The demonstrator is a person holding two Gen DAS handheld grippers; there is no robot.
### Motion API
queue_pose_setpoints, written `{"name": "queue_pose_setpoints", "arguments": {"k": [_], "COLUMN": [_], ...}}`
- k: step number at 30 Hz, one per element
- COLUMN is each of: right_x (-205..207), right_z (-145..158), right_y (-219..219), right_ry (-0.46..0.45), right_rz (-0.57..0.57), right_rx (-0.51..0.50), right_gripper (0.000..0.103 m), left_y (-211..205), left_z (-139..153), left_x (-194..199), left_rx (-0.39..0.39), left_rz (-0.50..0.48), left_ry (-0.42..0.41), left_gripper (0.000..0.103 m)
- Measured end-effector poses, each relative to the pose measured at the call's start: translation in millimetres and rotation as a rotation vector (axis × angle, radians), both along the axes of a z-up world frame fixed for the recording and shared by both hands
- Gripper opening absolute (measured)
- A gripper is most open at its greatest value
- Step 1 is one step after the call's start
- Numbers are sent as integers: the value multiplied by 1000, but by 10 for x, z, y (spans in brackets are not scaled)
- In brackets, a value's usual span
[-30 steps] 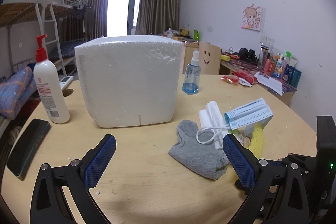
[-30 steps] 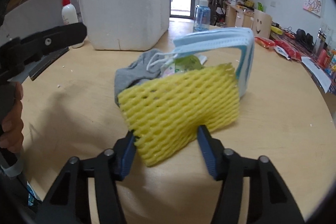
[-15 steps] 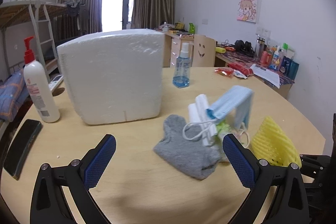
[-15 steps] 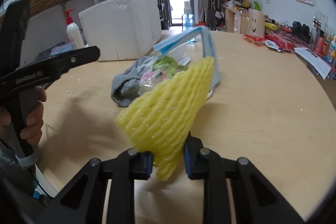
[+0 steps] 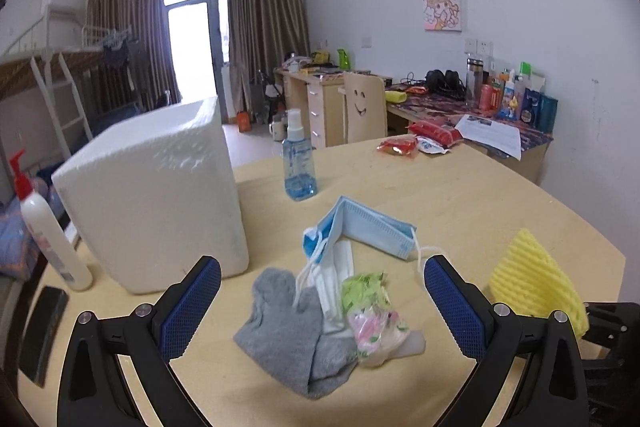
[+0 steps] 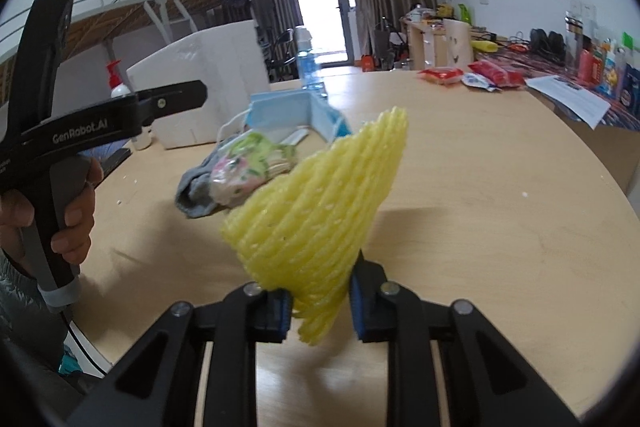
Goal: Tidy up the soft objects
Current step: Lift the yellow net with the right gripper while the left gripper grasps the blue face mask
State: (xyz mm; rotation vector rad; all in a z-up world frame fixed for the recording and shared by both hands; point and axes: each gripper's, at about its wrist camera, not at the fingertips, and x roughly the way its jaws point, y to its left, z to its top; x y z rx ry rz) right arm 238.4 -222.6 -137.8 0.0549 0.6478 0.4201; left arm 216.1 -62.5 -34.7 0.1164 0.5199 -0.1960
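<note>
On the round wooden table (image 5: 500, 203), far left, stands a white foam box (image 5: 156, 195). Near it, the left gripper (image 5: 320, 299) hangs with jaws wide and empty over a heap: grey sock (image 5: 288, 339), floral plastic bag (image 5: 372, 319), blue face masks (image 5: 372, 227). To the right, the right gripper (image 6: 318, 311) has just been closing and pinches the yellow foam net (image 6: 320, 199), lifted off the tabletop.
</note>
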Motion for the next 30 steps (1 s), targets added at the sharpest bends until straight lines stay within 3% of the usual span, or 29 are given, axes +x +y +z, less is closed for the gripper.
{"name": "queue_pose_setpoints", "arguments": {"k": [4,6,14,18,23,27,30], "right_x": [8,14,69,90,130,140,137], "right_z": [-28,-44,-85,-107,-135,-165,-164], "right_y": [-122,-152,-215,-250,-297,-309,-320], "right_ry": [5,7,8,7,12,18,17], "right_rz": [-15,-18,9,21,22,19,14], "right_rx": [19,28,72,80,87,91,96], "right_gripper": [27,27,27,27,27,27,27], "left_y": [-134,-178,-273,-287,-316,-368,-380], "left_z": [-9,-28,-222,-327,-404,-459,-487], "left_x": [162,287,736,873,957,993,1020], "left_rx": [57,50,38,39,31,48,57], "left_rz": [-10,-34,-45,-38,-44,-53,-61], "left_ry": [-18,1,132,183,227,257,278], "left_gripper": [102,102,72,62,37,26,25]}}
